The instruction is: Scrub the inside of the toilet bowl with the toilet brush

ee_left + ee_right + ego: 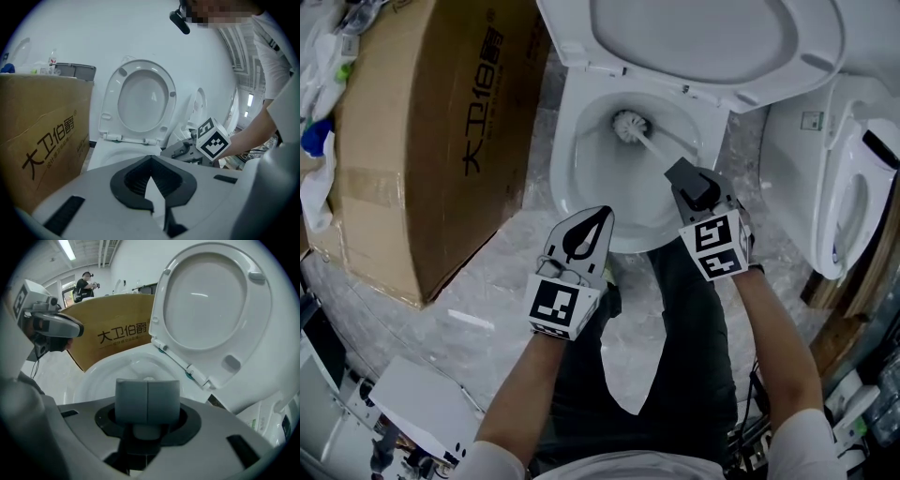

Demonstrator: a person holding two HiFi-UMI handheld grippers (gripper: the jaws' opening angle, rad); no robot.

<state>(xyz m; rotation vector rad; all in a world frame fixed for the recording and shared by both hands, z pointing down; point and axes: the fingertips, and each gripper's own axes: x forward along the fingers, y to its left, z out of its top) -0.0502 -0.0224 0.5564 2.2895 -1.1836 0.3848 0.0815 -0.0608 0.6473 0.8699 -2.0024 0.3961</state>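
Note:
The white toilet bowl (565,164) stands with its lid (694,37) raised. A white toilet brush (630,125) has its bristle head down inside the bowl near the back, and its handle slants up to my right gripper (682,174), which is shut on it. In the right gripper view the grey pads (131,401) are pressed together over the bowl (101,376) and hide the brush head. My left gripper (602,217) hovers shut and empty over the bowl's front rim. The left gripper view looks at the lid (140,98), and the left gripper (151,161) holds nothing.
A large cardboard box (431,141) stands close on the bowl's left. A second white toilet (844,187) stands at the right. The person's dark-trousered legs (675,356) are right in front of the bowl. White parts (422,403) lie at lower left.

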